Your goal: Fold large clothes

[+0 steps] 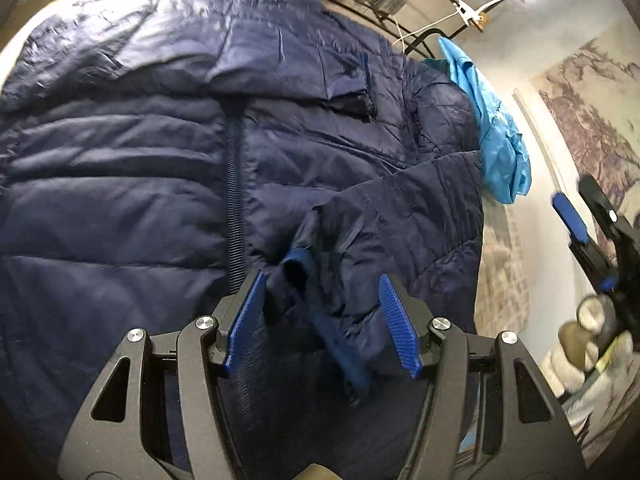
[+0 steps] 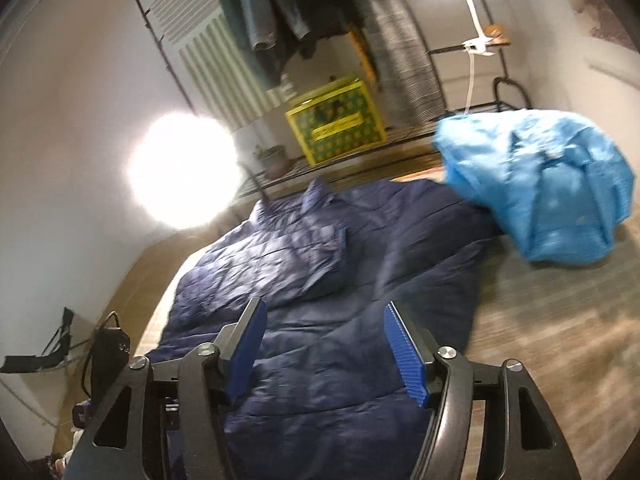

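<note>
A navy quilted puffer jacket [image 1: 120,168] lies spread flat, zipper [image 1: 234,184] closed. Both sleeves are folded in over its front. The cuff [image 1: 320,280] of the nearer sleeve lies between the pads of my left gripper [image 1: 322,300], whose jaws stand wide apart and do not clamp it. My right gripper [image 2: 324,336] is open and empty, above the jacket [image 2: 320,272]. It also shows at the right edge of the left wrist view [image 1: 576,216], off to the side of the jacket.
A crumpled light blue garment [image 2: 536,184] lies by the jacket's far right; it also shows in the left wrist view [image 1: 496,128]. Behind stand a black metal clothes rack [image 2: 472,56] with hanging clothes, a yellow patterned box [image 2: 336,120], and bright lamps [image 2: 184,172].
</note>
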